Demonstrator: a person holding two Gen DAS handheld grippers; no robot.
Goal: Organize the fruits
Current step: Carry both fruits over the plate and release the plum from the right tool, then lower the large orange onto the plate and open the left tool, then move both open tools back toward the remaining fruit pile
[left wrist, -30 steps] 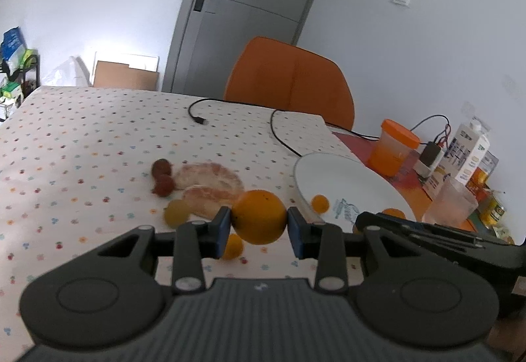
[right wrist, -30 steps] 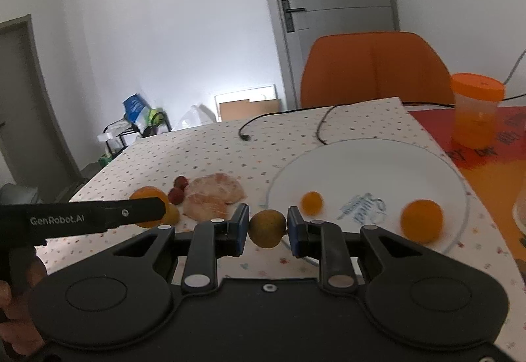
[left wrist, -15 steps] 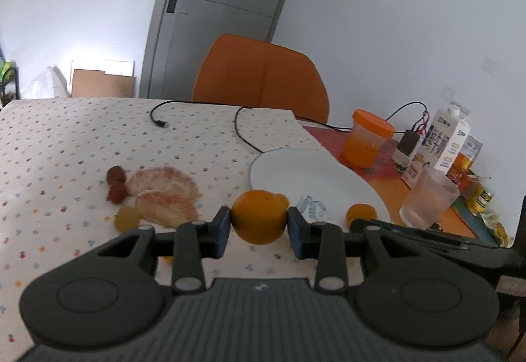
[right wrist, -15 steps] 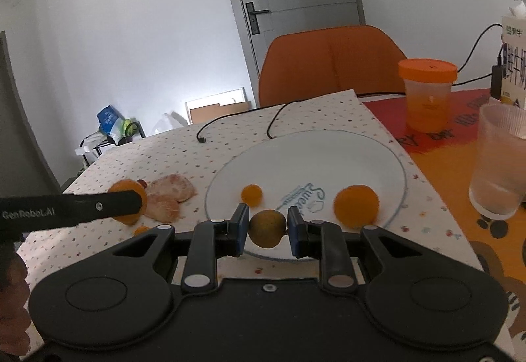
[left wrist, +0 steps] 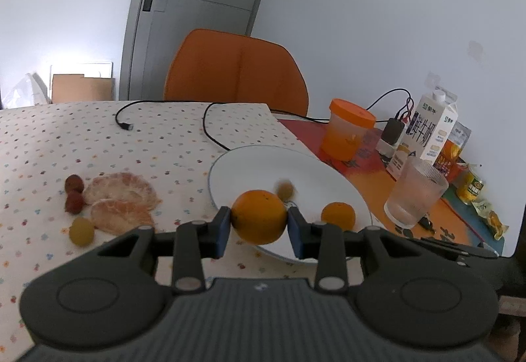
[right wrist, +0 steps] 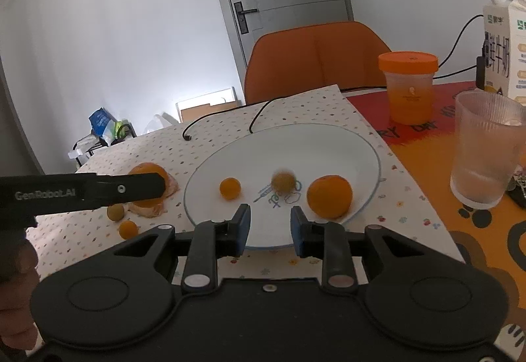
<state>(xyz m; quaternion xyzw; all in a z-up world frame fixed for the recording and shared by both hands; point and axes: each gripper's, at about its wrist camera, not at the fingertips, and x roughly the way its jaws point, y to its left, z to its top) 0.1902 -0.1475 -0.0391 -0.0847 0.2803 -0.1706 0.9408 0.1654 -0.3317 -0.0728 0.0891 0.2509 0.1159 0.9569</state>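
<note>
Two grippers over the dotted bench. Left gripper: jaws pinching a big orange, held above the near rim of the white plate. Right gripper: jaws opening, nothing between them, pads clear of any fruit. A small brownish-yellow fruit, blurred, sits on the plate's middle just beyond the right jaws. Also on the plate: a mandarin to the right and a tiny orange fruit to the left, each apart from the others. Off the plate, on the bench to its left: peeled citrus segments, two dark red fruits touching them, a green-yellow fruit just beside, another tiny orange fruit nearer the camera. Right of the plate: ribbed glass, orange-lidded jar, milk carton. Orange chair behind the bench; black cable runs across the cloth to the plate's far edge.
</note>
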